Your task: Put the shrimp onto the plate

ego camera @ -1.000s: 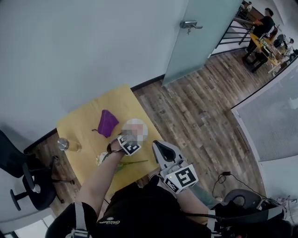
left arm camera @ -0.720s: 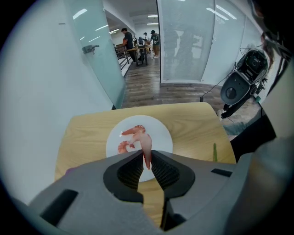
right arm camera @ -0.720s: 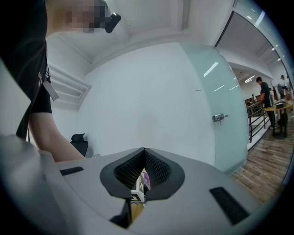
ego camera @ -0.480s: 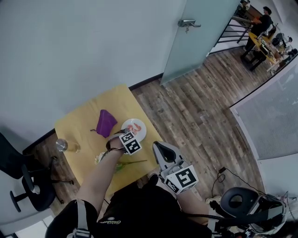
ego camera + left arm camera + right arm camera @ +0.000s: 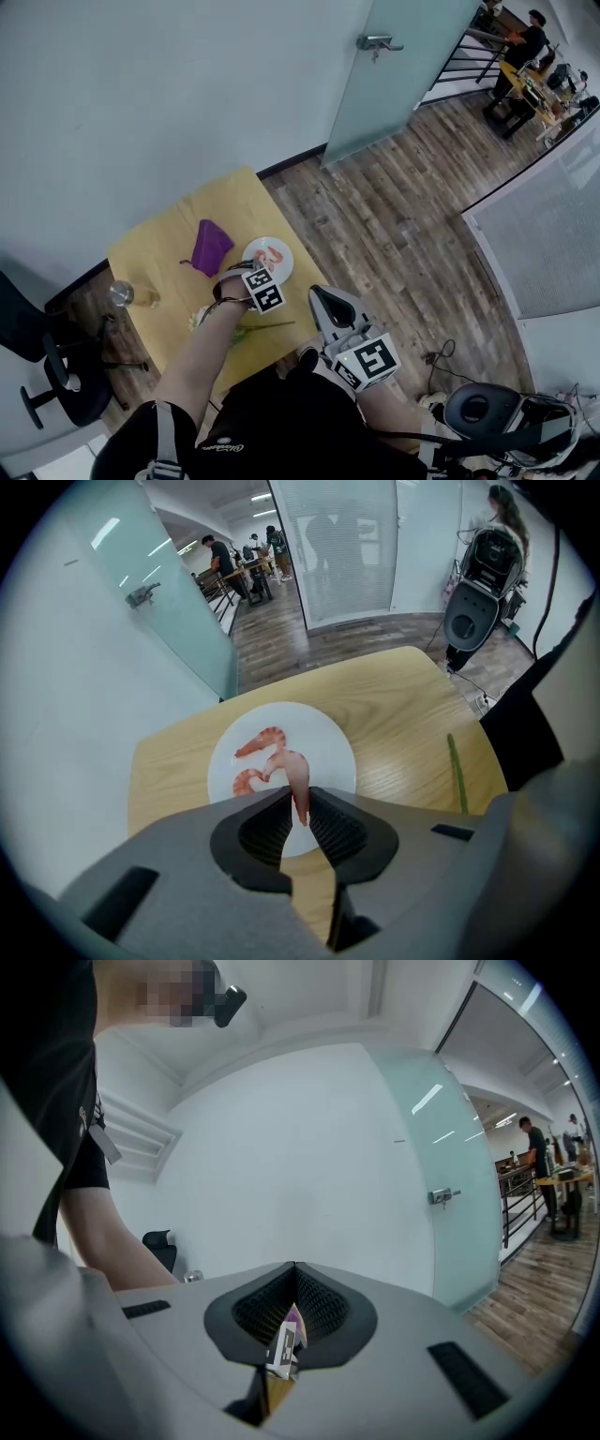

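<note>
Currently the left gripper (image 5: pixel 300 797) is hovering over the near rim of the round white plate (image 5: pixel 328 738), centre of the left gripper view. Its jaws are clamping a pale pink curled shrimp (image 5: pixel 296 776) by one end, the body sticking out past the tips over the plate. Whether it is touching the plate yet, cannot tell.

Two orange-pink shrimp (image 5: pixel 260 742) are lying on the plate's left half, so part of the job looks done. Judging from this, what is left is opening the jaws and dropping the held one.

The right gripper (image 5: pixel 294 1277) is idling at lower centre of the head view, off the yellow wooden table (image 5: pixel 403 700); its jaws are meeting at the tips, gripping nothing.

A thin green stalk (image 5: pixel 457 771) is lying right of the plate and a purple cloth (image 5: pixel 211 246) left of it in the head view.
</note>
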Motion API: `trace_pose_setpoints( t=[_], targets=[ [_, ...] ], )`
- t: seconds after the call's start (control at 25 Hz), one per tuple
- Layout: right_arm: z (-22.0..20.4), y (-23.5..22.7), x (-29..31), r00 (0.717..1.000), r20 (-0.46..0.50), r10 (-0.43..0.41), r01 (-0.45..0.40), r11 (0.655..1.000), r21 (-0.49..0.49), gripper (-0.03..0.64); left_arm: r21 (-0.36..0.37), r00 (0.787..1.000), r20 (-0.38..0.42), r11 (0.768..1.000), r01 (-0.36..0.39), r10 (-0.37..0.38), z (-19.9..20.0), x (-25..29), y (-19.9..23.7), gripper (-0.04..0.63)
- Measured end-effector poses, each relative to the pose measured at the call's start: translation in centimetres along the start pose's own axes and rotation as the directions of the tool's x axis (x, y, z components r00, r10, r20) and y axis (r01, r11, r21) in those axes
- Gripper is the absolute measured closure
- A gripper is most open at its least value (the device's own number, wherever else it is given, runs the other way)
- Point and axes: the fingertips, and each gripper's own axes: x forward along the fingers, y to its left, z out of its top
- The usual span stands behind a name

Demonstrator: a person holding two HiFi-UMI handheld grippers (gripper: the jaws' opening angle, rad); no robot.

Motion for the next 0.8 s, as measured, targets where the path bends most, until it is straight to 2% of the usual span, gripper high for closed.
trace_pose_setpoints(
  t=[0.8],
  targets=[
    [-0.59, -0.24, -0.07, 1.0, -0.006, -0.007, 0.007, 1.0, 0.01, 0.615, -0.014, 1.0, 0.011, 1.0, -0.011, 0.011, -0.14, 0.54, 0.03, 0.523]
  ],
)
